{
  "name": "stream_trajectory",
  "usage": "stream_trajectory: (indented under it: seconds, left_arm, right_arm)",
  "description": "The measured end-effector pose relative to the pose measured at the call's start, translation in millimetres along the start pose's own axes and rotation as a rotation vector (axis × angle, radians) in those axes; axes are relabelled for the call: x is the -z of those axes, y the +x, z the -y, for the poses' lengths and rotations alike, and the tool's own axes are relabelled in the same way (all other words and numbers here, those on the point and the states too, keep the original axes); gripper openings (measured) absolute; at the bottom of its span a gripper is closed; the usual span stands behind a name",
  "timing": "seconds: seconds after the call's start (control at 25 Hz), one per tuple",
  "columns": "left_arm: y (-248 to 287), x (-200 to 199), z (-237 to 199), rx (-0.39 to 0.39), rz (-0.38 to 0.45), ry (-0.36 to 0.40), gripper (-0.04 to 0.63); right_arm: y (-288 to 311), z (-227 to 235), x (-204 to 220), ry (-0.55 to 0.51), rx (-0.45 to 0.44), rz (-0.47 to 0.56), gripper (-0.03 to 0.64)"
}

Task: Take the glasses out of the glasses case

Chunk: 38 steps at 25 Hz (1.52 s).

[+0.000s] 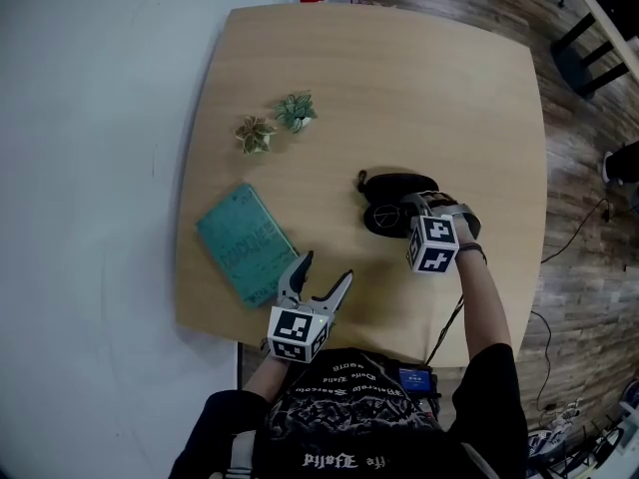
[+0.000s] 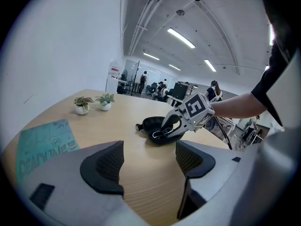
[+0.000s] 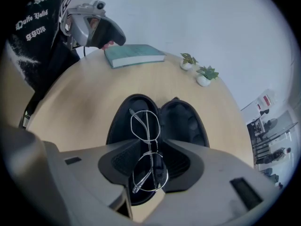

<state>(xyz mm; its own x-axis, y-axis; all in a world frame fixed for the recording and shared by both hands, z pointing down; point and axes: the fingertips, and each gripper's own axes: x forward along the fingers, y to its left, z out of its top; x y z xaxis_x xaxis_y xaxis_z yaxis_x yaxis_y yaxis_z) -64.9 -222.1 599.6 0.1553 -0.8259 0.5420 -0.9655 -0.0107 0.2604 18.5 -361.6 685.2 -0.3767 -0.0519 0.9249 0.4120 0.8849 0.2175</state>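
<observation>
The rounded, pale wood-grain worktop (image 1: 399, 78) carries a teal book (image 1: 245, 242) lying flat. The left tongs (image 2: 148, 161) hang spread and empty above the near edge. A black oval clamshell glasses case (image 3: 188, 121) lies hinged open; one half is bare, while the other holds the folded, thin wire-framed glasses (image 3: 145, 126). The right tongs (image 3: 151, 163) reach steeply down into that half, ribbed pads pinching the frame. Two small potted plants (image 1: 256, 134) stand well apart from the case.

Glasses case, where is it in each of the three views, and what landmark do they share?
Head view: glasses case right of centre.
Left gripper view: glasses case near centre.
Right gripper view: glasses case lower centre, lying open.
Shared landmark: the teal book, in all three.
</observation>
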Motion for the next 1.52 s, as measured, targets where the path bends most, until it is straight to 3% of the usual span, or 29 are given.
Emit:
stream_trajectory:
  seconds: [0.24, 0.64, 1.0, 1.52]
  left_arm:
    - [2, 3, 3, 0.007, -0.011, 0.018, 0.354]
    - [0, 4, 1, -0.008, -0.015, 0.022, 0.354]
    - [0, 8, 1, -0.009, -0.017, 0.023, 0.354]
    - [0, 10, 5, -0.004, -0.020, 0.029, 0.354]
  right_arm:
    - [1, 0, 0, 0.016, -0.005, 0.003, 0.136]
    - [-1, 2, -8, -0.037, 0.127, 0.015, 0.106]
    - [-17, 17, -19, 0.098, 0.279, 0.128, 0.106]
    - [-35, 18, -19, 0.264, 0.387, 0.229, 0.106]
